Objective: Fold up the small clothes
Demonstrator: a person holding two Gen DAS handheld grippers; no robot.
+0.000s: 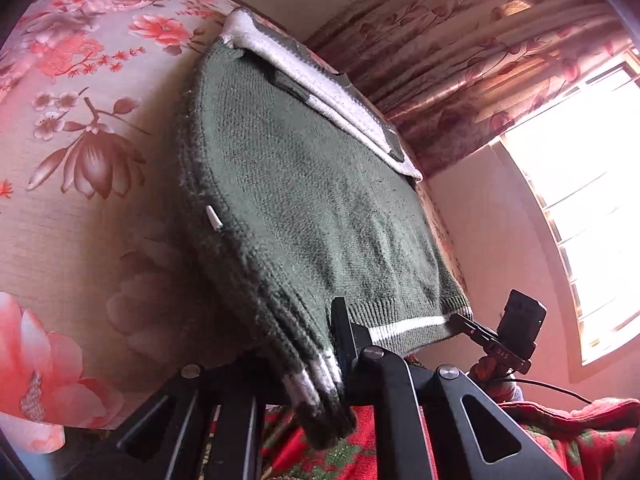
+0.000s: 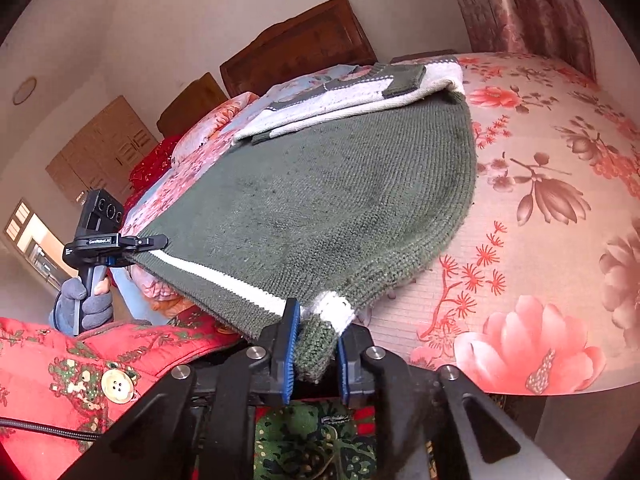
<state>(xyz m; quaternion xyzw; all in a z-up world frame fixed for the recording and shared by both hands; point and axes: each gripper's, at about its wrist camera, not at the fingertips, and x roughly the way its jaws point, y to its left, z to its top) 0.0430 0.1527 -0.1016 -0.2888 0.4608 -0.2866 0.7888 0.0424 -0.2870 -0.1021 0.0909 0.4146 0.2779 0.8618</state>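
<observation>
A dark green knitted sweater (image 1: 304,184) with a white hem stripe lies flat on the floral bed sheet (image 1: 80,184), its white and green sleeves folded across the far end (image 2: 360,92). My left gripper (image 1: 316,344) is shut on the near hem corner, where folded layers hang between its fingers and hide the left finger. Across the hem in the same view, my right gripper (image 1: 460,318) pinches the other corner. In the right wrist view my right gripper (image 2: 316,336) has its blue pads (image 2: 291,340) pressed on a green cuff (image 2: 316,344). My left gripper (image 2: 160,240) grips the far hem corner.
A gloved hand (image 2: 86,304) holds the left gripper's handle. A red floral jacket (image 2: 100,368) with a button is close below. A wooden headboard (image 2: 300,48) stands behind the bed. Curtains (image 1: 460,60) and a bright window (image 1: 580,200) are at the right.
</observation>
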